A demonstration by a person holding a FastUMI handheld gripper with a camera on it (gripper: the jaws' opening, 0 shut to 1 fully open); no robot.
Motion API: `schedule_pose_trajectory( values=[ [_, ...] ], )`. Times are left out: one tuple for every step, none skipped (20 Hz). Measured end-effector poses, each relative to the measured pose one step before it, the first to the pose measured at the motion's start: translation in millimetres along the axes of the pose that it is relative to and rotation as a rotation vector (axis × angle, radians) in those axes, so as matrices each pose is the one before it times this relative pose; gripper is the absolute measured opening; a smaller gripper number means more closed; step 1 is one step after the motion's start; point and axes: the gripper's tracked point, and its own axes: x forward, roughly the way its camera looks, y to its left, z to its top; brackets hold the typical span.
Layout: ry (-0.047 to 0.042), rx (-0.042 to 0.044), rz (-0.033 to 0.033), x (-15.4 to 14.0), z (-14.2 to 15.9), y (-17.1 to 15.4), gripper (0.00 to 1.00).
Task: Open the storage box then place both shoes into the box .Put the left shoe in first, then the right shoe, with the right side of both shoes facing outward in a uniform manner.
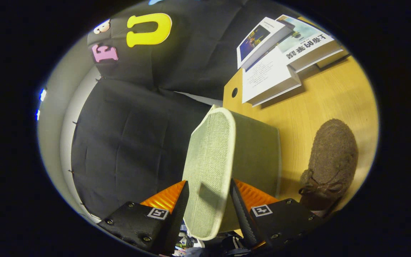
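We are looking across a wooden table (334, 96). On it the green fabric box (259, 153) is sitting, its lid (211, 164) swung up on edge and running between our fingers. Books (280, 53) are lying well beyond the box. A brown shoe (332, 157) is resting beside the box. Our gripper (209, 205) is closing on the lid, both fingers seeming to press its faces.

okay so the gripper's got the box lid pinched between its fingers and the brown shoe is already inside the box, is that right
Not quite. The gripper does pinch the green fabric lid, but the gripper view shows the brown shoe lying on the wooden table beside the storage box, not inside it.
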Motion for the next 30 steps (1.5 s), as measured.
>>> schedule_pose_trajectory(
  values=[
    [-0.02315, 0.00472, -0.03224, -6.60, 5.32, -5.17, 0.69],
    [0.00400, 0.03947, 0.00559, 7.08, -1.72, 2.06, 0.18],
    [0.00092, 0.01240, 0.00527, -0.06, 1.48, 0.90, 0.18],
    [-0.00340, 0.00259, 0.00062, 9.62, 4.20, -1.02, 0.17],
    [0.00761, 0.01074, -0.01343, 17.74, -10.07, -1.64, 0.14],
    [0.01458, 0.00412, -0.00148, -23.54, 7.15, 0.68, 0.10],
    [0.00464, -0.01569, -0.00160, -6.57, 1.48, 4.66, 0.10],
    [-0.00258, -0.01456, 0.00196, -1.85, -0.23, 6.00, 0.09],
    [-0.00091, -0.00625, -0.00167, -0.32, 1.45, 5.09, 0.06],
    [-0.00240, -0.00340, 0.00889, -1.23, 0.60, 9.81, 0.05],
    [-0.00027, -0.01040, 0.01203, -1.06, 2.64, 12.72, 0.05],
    [-0.00173, -0.01800, 0.01240, -0.88, 1.83, 13.76, 0.05],
    [-0.00175, -0.02439, 0.00702, 1.17, 3.49, 13.65, 0.05],
    [0.00156, -0.02512, 0.00475, 1.17, 4.03, 11.55, 0.05],
    [0.00143, -0.02768, 0.00601, 3.64, 1.91, 13.93, 0.05],
    [0.00583, -0.02220, 0.00553, 6.21, 2.05, 13.07, 0.05],
    [0.00632, -0.02305, 0.00689, 6.60, 3.12, 11.09, 0.05],
    [0.00506, -0.02669, 0.00779, 8.54, 2.51, 12.58, 0.05],
    [0.00949, -0.01790, 0.00791, 9.81, 2.22, 10.80, 0.05],
    [0.00780, -0.01807, 0.00881, 9.46, 1.40, 9.50, 0.06],
    [0.01178, -0.01459, 0.00423, 9.35, 0.93, 7.72, 0.07],
    [0.01462, -0.01782, 0.00511, 11.44, -0.04, 11.03, 0.08],
    [0.01024, -0.01822, 0.00660, 11.71, 1.51, 8.10, 0.08],
    [0.01080, -0.01626, 0.01010, 11.82, 0.69, 10.82, 0.09],
    [0.01406, -0.01625, 0.00929, 14.12, 0.19, 8.43, 0.10],
    [0.01436, -0.00286, 0.00159, 10.39, -1.10, 6.75, 0.10],
    [0.01753, 0.00143, 0.01087, 13.81, -1.60, 6.87, 0.10],
    [0.01986, 0.00317, 0.00312, 19.40, -5.31, 5.64, 0.10],
    [0.01474, -0.00478, 0.00018, 12.60, -2.58, 2.48, 0.10],
    [0.01718, -0.00850, -0.00173, 13.95, -4.27, 4.14, 0.11]
  ],
)
